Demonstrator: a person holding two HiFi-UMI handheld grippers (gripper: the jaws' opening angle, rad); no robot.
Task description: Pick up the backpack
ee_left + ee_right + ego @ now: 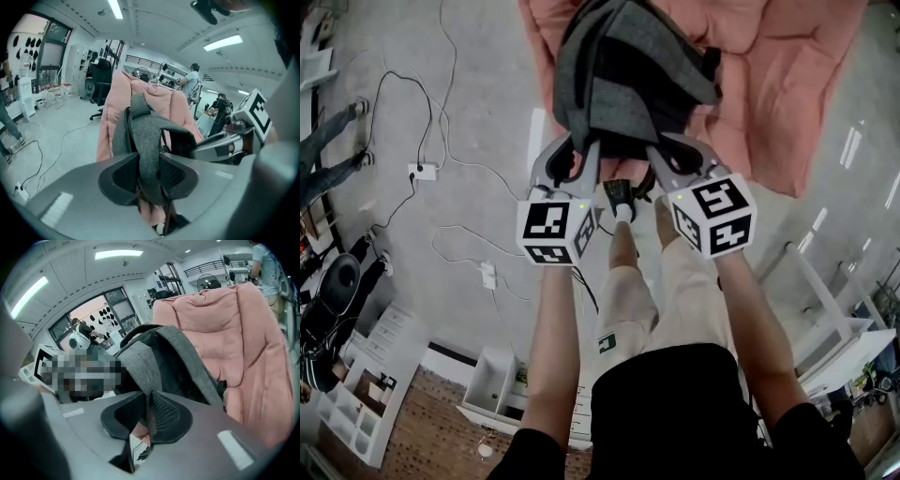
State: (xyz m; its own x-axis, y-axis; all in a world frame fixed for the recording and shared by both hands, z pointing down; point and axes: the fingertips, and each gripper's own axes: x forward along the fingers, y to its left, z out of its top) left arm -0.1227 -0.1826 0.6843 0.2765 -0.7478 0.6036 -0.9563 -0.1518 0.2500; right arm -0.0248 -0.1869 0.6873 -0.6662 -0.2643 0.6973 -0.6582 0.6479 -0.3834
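My left claw (149, 174) was clamped on a grey strap (148, 140) of the backpack (628, 75), and my right claw (147, 416) pinched another fold. The backpack sat just far of both, centred between them, its length running away from me over the pink chair (778, 84).

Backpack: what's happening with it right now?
A person is handling the grey backpack with two hand-held grippers. The left gripper has its jaws clamped on a grey strap, and the right gripper pinches a fold of the same grey fabric. The backpack hangs from both, in front of a pink cushioned chair; whether it is fully clear of the chair can't be told.
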